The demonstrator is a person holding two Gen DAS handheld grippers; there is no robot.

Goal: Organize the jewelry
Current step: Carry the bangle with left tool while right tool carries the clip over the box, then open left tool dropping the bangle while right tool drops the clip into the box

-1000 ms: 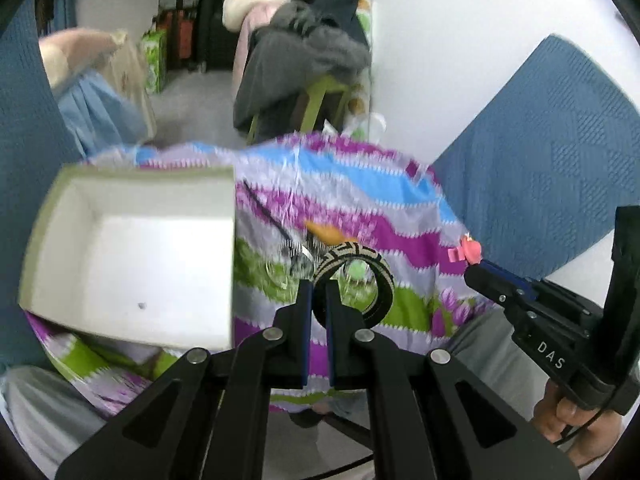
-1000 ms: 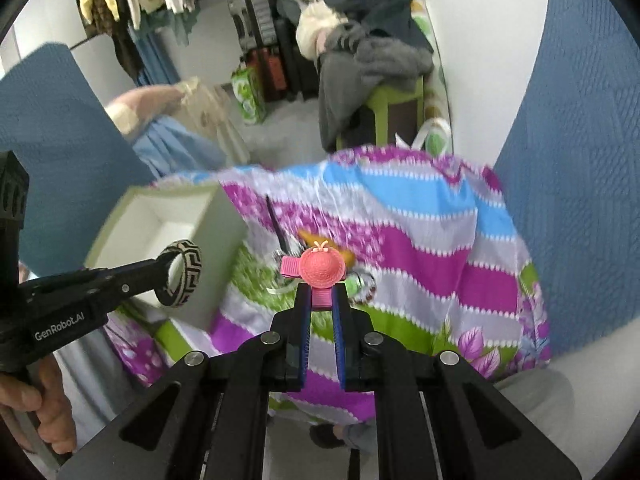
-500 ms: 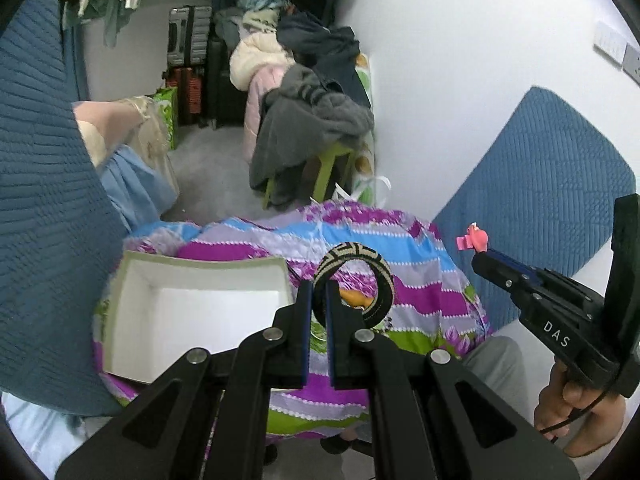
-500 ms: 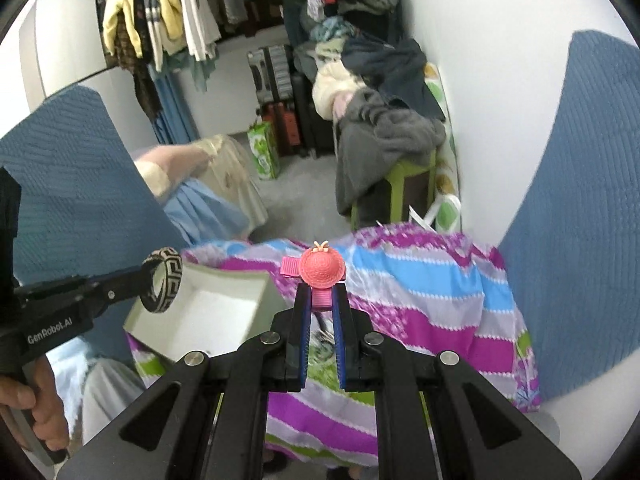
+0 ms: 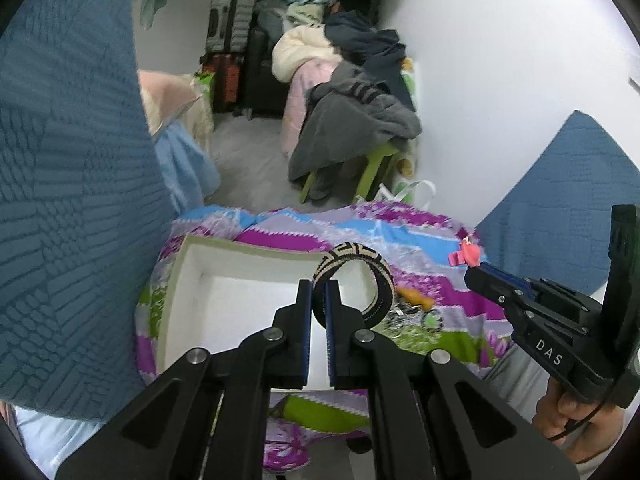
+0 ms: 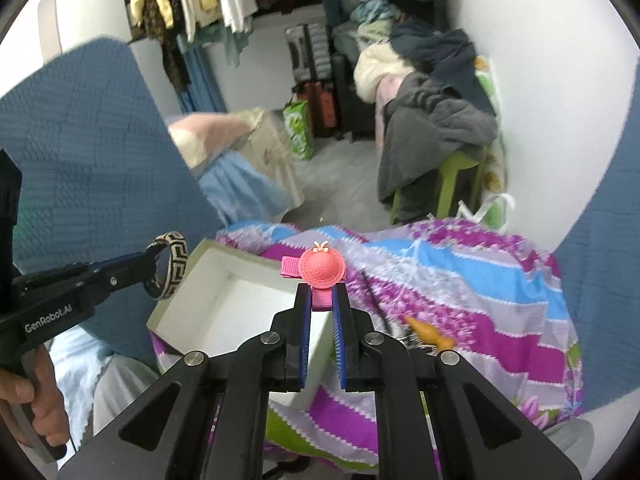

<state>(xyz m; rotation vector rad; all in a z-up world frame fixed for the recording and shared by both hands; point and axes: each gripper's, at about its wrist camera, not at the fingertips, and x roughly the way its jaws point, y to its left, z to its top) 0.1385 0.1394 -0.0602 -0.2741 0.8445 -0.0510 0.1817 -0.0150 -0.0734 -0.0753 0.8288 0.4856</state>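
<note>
Left gripper (image 5: pixel 319 292) pinched stiff, light black-and-cream woven bangle (image 5: pixel 354 280) by its band; right gripper (image 6: pixel 322 296) nipped pink hat-shaped hair clip (image 6: pixel 320 268), small, slip-prone.

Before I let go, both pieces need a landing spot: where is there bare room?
The white box looks bare inside; its floor, bordered by cream walls, is the widest free patch. The striped cloth beyond the box toward the white wall is bare too. It is crowded to the right of the box, where an orange piece and a tangle of chains lie.

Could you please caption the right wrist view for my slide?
Right gripper holds pink hat hair clip above white box.
</note>
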